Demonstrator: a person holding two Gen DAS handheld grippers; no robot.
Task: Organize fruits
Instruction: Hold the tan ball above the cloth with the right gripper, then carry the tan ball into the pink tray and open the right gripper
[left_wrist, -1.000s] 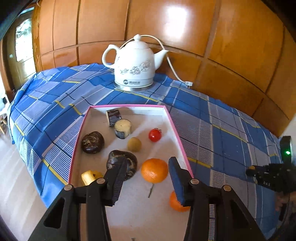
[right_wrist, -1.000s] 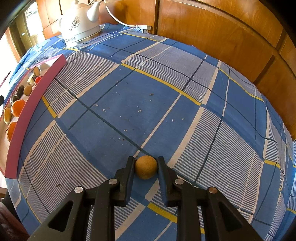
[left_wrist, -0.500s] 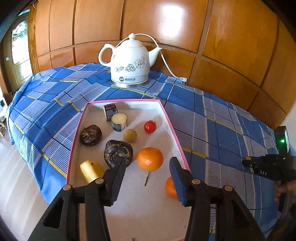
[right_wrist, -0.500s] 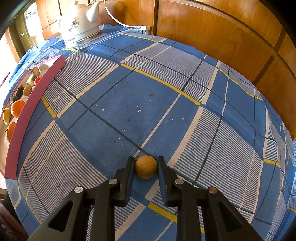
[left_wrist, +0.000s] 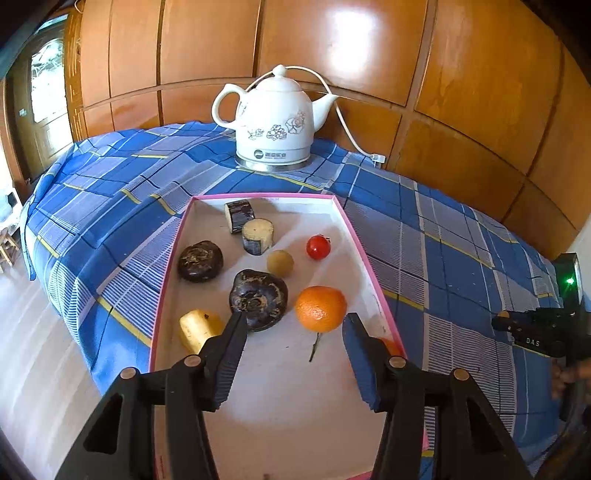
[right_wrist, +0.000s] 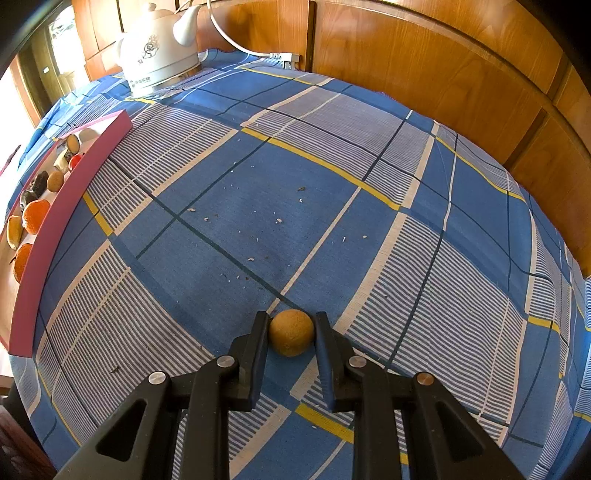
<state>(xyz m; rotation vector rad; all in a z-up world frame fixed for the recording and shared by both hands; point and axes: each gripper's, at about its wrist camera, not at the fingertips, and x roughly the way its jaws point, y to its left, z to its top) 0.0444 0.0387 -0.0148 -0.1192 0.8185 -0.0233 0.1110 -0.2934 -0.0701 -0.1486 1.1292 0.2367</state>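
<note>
A pink-rimmed tray (left_wrist: 373, 258) holds an orange (left_wrist: 320, 308), a small red fruit (left_wrist: 318, 247), a tan round fruit (left_wrist: 280, 262), two dark fruits (left_wrist: 258, 298), a yellow piece (left_wrist: 197, 328) and two cut dark pieces (left_wrist: 258, 235). My left gripper (left_wrist: 293, 354) is open and empty above the tray's near half. A second orange (left_wrist: 390, 346) shows partly behind its right finger. My right gripper (right_wrist: 291, 334) is shut on a tan round fruit (right_wrist: 291, 332) resting on the blue checked cloth (right_wrist: 295, 184). The tray (right_wrist: 55, 229) lies at its far left.
A white ceramic kettle (left_wrist: 275, 123) with a cord stands behind the tray, near the wooden wall panels (left_wrist: 461, 92). The right gripper's body (left_wrist: 543, 328) shows at the right edge of the left wrist view. Crumbs (right_wrist: 258, 221) lie on the cloth.
My left gripper has drawn back and risen, so the tray and kettle look further off. The right gripper has stayed closed around the tan fruit on the cloth.
</note>
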